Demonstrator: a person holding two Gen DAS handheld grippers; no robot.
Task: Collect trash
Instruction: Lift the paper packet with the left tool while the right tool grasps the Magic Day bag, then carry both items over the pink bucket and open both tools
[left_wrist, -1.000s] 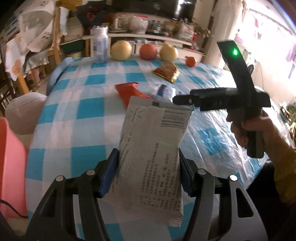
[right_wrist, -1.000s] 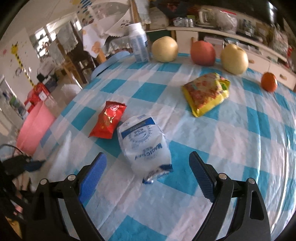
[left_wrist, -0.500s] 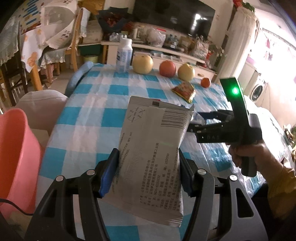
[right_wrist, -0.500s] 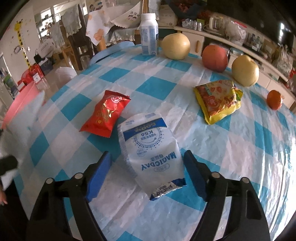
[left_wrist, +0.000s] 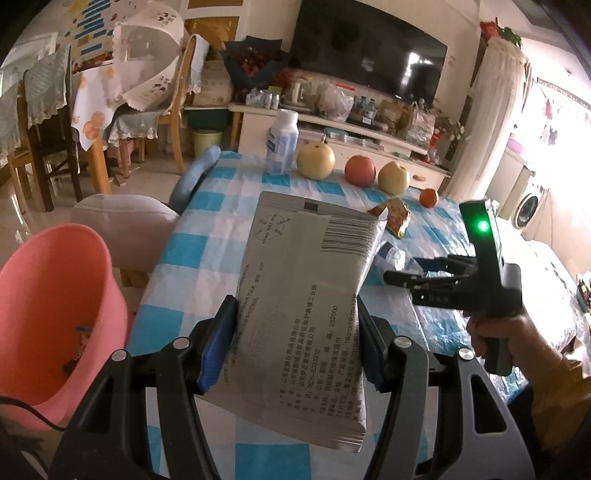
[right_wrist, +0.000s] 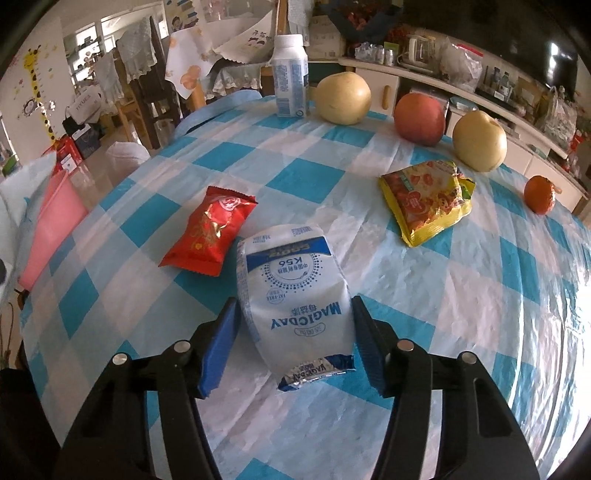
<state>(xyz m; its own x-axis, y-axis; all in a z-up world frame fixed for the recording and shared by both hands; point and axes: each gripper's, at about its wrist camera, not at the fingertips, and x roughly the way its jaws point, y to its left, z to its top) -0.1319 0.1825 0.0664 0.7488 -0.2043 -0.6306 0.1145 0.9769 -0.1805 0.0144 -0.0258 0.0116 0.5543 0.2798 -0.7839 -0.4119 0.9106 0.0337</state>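
While you're mid-grab, notes per view:
L wrist: left gripper (left_wrist: 297, 343) clamped on grey pouch (left_wrist: 306, 295), up over table edge, pink bin (left_wrist: 51, 314) to its left. Print: barcode, "252000".
R wrist: right gripper (right_wrist: 293, 343) jaws closing round white pouch (right_wrist: 295, 291) lying on checked cloth (right_wrist: 480, 295); pads look barely touching. Label: "MAGICDAY", "K56", "FAT-FREE".
Risk: slick film could squirt out if you pinch crooked.

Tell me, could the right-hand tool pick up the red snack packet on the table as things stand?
Probably not right away: the right gripper has the white and blue pouch between its fingers, which are closing. The red packet lies just beyond, uncovered on the tablecloth.
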